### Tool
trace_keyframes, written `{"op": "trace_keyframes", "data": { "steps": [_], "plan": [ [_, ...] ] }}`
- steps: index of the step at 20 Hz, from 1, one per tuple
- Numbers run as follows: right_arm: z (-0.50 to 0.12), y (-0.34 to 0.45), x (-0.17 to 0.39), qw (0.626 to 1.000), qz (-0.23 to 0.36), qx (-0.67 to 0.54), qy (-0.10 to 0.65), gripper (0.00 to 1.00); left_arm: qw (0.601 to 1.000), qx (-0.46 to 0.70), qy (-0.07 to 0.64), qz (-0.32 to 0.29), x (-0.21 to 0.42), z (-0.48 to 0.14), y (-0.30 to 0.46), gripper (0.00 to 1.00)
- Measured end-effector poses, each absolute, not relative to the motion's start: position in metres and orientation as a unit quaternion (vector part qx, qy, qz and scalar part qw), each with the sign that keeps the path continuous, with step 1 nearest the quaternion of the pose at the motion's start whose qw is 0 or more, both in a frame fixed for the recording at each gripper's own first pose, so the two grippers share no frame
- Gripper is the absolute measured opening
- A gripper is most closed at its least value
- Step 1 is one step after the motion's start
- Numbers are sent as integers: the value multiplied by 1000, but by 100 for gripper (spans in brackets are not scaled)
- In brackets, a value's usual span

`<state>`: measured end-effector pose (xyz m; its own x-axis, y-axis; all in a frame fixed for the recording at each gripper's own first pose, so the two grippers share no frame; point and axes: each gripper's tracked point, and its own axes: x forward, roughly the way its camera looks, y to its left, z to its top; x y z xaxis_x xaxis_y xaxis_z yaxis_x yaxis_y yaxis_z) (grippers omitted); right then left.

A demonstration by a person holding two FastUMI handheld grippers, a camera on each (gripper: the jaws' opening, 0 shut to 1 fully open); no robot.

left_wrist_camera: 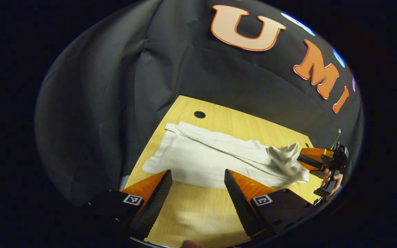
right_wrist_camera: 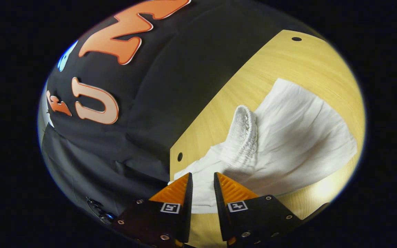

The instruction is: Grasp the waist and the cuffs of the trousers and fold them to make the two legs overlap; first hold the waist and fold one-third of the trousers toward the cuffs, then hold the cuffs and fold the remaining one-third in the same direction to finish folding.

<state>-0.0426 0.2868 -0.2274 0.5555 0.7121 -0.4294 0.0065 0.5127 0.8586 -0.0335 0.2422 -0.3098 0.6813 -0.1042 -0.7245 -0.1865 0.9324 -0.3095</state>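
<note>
White trousers (left_wrist_camera: 205, 156) lie lengthwise on the wooden bench (left_wrist_camera: 219, 119), the elastic waist (right_wrist_camera: 245, 136) bunched up at the right end. The left tool (left_wrist_camera: 197, 179) hovers spread wide near their edge; the right tool (right_wrist_camera: 202, 187) is narrowly parted over cloth, its grip uncertain.

Wall: we see black cloth (left_wrist_camera: 115, 103) hanging in soft folds behind and beside the desk.
Desk: we see a pale wood top (left_wrist_camera: 198, 213) with small round holes (left_wrist_camera: 199, 114) near its far edge.
Light: a bright glare falls on the wood.
</note>
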Motion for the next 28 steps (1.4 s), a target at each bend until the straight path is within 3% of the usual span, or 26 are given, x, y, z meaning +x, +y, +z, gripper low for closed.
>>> {"op": "trace_keyframes", "data": {
  "steps": [1, 2, 3, 5, 8, 14, 22, 28],
  "plan": [
    [-230, 290, -45, 768, 232, 432, 412, 38, 894, -194, 404, 24, -34, -315, 243, 99],
    [-229, 294, -45, 770, 236, 429, 410, 30, 888, -209, 410, 25, -37, -321, 246, 99],
    [-227, 294, -46, 772, 237, 427, 407, 43, 882, -224, 414, 27, -38, -327, 248, 99],
    [-220, 292, -45, 779, 236, 421, 399, 46, 867, -263, 423, 34, -39, -340, 256, 100],
    [-219, 284, -44, 792, 228, 406, 395, 62, 826, -335, 450, 58, -48, -366, 262, 100],
    [-221, 256, -48, 820, 203, 375, 381, 83, 764, -447, 455, 98, -51, -410, 296, 99],
    [-219, 233, -60, 832, 171, 368, 378, 87, 733, -507, 439, 113, -25, -448, 321, 99],
    [-222, 210, -76, 830, 147, 381, 379, 87, 744, -509, 423, 96, 18, -455, 314, 94]
  ]
}}
